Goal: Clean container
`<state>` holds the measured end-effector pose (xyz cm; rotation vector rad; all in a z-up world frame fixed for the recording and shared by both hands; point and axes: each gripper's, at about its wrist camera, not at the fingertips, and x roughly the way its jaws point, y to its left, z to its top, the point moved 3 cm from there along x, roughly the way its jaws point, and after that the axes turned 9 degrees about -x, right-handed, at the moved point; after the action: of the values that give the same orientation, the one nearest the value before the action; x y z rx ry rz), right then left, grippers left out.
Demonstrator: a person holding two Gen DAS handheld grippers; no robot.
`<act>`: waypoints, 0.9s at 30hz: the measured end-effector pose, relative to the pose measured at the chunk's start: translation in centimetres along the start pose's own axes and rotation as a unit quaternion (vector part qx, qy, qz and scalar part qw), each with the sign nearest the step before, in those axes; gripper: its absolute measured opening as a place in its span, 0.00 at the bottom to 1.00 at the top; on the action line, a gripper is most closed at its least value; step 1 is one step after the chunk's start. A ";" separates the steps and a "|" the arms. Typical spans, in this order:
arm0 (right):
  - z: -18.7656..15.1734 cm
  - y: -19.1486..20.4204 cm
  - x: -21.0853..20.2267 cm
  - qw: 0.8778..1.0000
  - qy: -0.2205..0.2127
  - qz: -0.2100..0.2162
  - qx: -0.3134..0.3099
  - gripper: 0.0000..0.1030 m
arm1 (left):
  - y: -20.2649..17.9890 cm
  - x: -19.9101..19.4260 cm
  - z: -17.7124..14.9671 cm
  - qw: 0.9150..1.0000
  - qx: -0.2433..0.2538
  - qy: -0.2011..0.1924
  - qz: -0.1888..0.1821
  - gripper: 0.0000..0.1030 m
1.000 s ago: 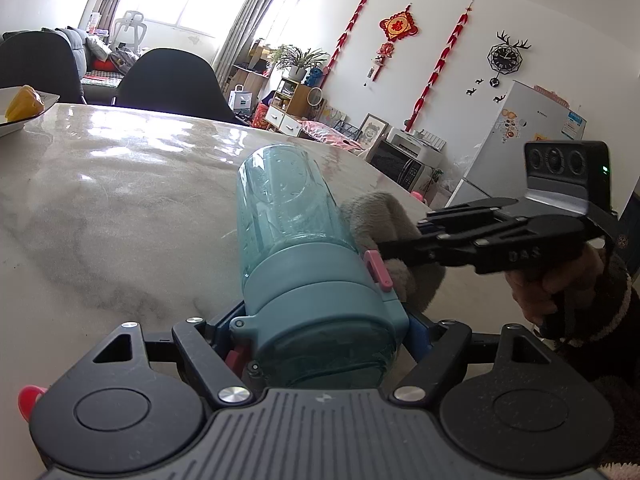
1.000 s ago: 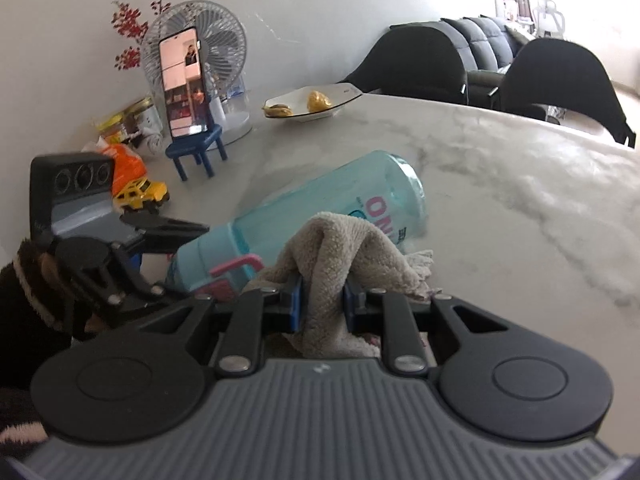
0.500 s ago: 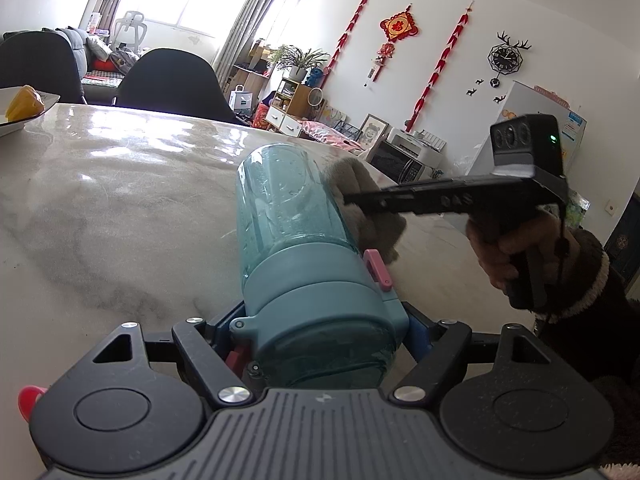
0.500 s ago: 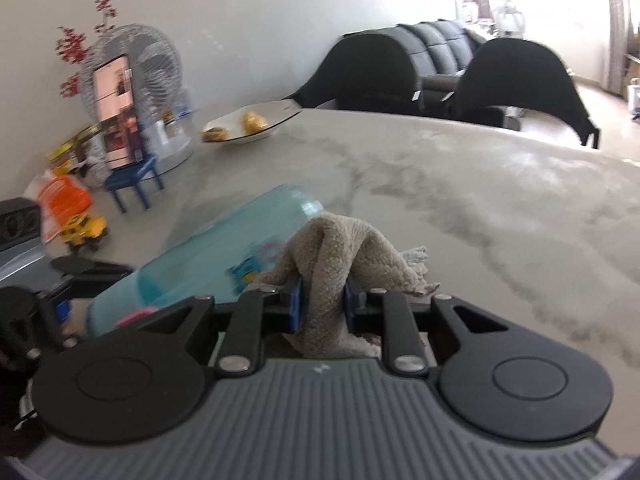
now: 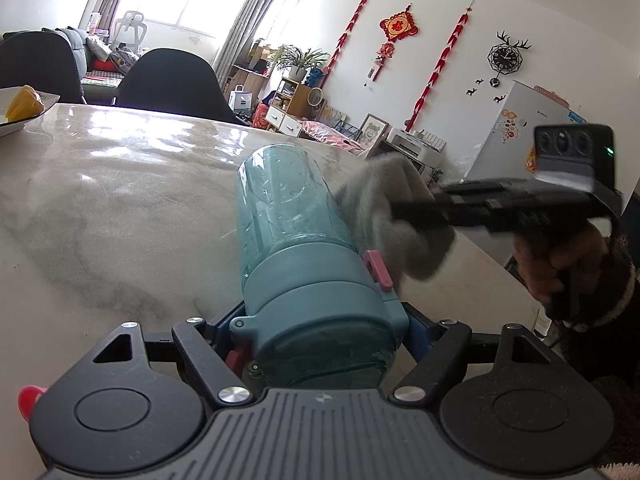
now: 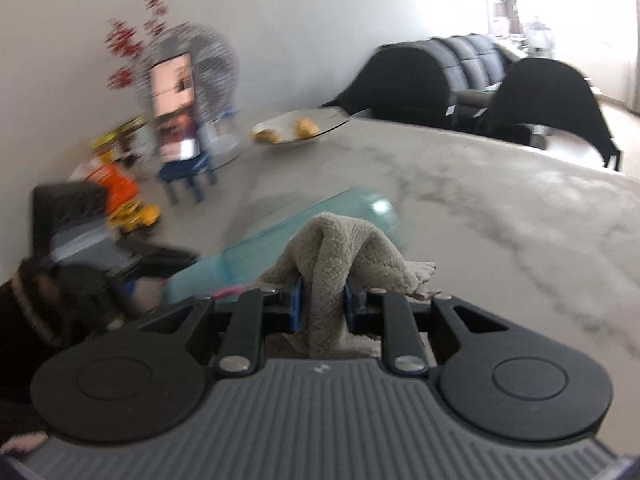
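A teal bottle [image 5: 296,248] lies on its side on the marble table [image 5: 100,208], its lidded end nearest the left wrist camera, where the left gripper [image 5: 320,340] clamps the lid from both sides. The clear body points away toward the far edge. From this view the right gripper [image 5: 404,216] comes in from the right, held in a hand [image 5: 560,264] with a dark knitted cuff, pressing a grey cloth [image 5: 384,220] against the bottle's right flank; how its jaws stand cannot be told from here. The right wrist view settles that: the blue pads [image 6: 295,304] are pinched tight on the bunched cloth, which drapes over the bottle's side. Only this blurred view shows the table's far left: a phone [image 6: 174,108] propped on a small blue chair-shaped stand [image 6: 186,174], a fan [image 6: 212,60] behind it, a yellow toy car [image 6: 136,216], and a plate of food [image 6: 296,130].
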<state>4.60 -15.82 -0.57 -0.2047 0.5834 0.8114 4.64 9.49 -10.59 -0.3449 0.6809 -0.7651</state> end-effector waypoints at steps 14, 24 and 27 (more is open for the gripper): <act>0.0 -0.9 2.1 1.000 0.020 -0.010 0.003 0.20 | 0.1 0.0 0.1 1.000 0.001 0.000 0.000 0.78; 0.4 -4.2 2.9 0.998 0.011 -0.055 0.029 0.20 | 0.4 -0.1 0.1 1.000 0.000 0.000 -0.001 0.78; 0.6 -4.8 2.8 0.997 0.008 -0.071 0.030 0.20 | 0.4 -0.1 0.0 1.000 0.000 0.000 -0.001 0.78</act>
<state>9.88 -17.04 -1.89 -0.1963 0.6010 0.6551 4.76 9.83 -10.69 -0.3455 0.6805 -0.7661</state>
